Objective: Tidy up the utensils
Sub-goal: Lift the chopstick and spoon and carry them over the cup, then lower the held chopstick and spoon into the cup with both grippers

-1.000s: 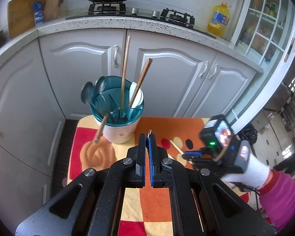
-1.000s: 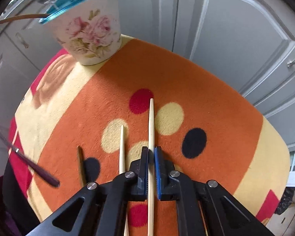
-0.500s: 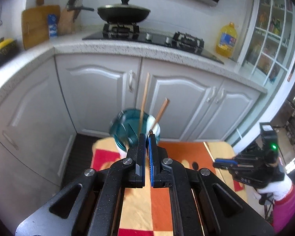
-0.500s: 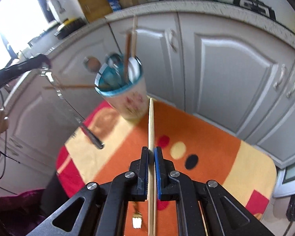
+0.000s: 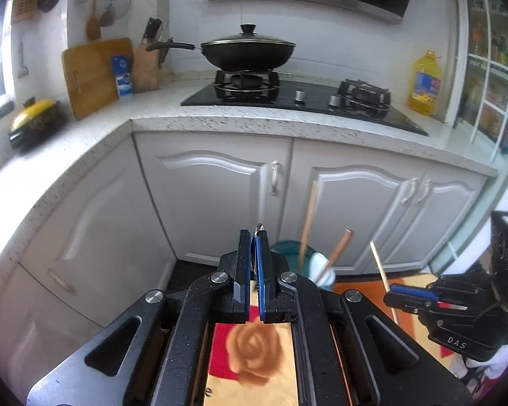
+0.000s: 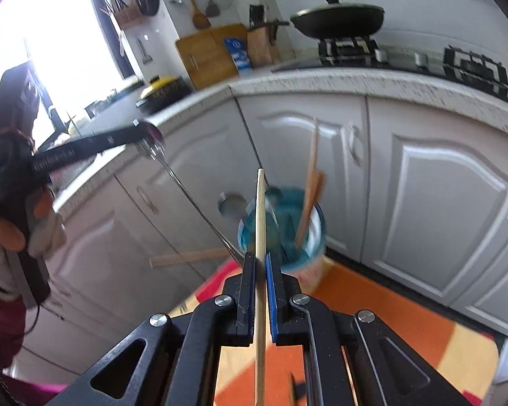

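My right gripper (image 6: 260, 260) is shut on a pale wooden chopstick (image 6: 260, 216), held in the air and pointing toward the utensil holder (image 6: 301, 237). The holder is a white floral cup with a teal rim; brown chopsticks (image 6: 310, 196) and spoons stand in it. My left gripper (image 5: 254, 237) is shut on a thin metal utensil, of which only a shiny tip (image 5: 259, 226) shows. In the right wrist view that left gripper (image 6: 149, 137) hangs at the left, and the utensil's long handle (image 6: 193, 203) slants down toward the holder. The left wrist view shows the right gripper (image 5: 394, 296) with its chopstick (image 5: 380, 265) right of the holder (image 5: 288, 250).
An orange, red and yellow cloth (image 6: 399, 324) covers the small table under the holder. White cabinet doors (image 5: 220, 196) stand close behind it. On the counter (image 5: 288, 121) above are a stove with a black wok (image 5: 247, 50), a yellow oil bottle (image 5: 425, 84) and a cutting board (image 5: 91, 74).
Both grippers have risen and tilted up. The right one lifted its chopstick off the cloth and now holds it level with the holder's rim. The left kept its metal utensil.
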A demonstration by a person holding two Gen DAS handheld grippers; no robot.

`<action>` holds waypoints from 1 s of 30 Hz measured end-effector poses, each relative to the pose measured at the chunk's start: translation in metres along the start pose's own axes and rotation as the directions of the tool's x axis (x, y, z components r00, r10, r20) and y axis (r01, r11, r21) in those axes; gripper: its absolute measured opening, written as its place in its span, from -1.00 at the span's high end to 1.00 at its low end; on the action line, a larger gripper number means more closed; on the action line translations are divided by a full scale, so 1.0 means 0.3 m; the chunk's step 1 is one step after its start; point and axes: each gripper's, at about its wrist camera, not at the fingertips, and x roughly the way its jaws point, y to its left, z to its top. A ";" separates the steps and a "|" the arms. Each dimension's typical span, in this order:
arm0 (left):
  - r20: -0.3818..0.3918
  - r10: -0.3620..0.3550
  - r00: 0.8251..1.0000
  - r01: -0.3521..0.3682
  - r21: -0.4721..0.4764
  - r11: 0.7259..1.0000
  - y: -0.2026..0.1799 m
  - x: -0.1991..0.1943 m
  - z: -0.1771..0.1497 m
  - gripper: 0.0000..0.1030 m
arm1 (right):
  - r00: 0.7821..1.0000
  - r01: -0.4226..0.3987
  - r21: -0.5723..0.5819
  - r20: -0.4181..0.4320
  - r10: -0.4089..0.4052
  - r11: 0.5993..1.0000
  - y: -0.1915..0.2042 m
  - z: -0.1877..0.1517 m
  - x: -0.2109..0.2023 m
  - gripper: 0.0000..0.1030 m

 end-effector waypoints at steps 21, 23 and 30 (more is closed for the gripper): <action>0.005 0.105 0.994 -0.105 0.060 0.993 0.000 0.231 0.038 0.98 | 0.990 0.034 -0.037 0.136 -0.028 0.999 -0.032 0.243 0.411 0.89; 0.006 0.095 0.995 -0.095 0.058 0.994 -0.003 0.231 0.039 0.98 | 0.986 0.047 -0.057 0.160 -0.037 0.997 -0.029 0.244 0.417 0.89; -0.034 0.056 0.998 -0.055 0.026 0.998 0.000 0.263 0.016 0.98 | 0.991 0.040 -0.075 0.132 -0.030 0.996 -0.035 0.214 0.434 0.89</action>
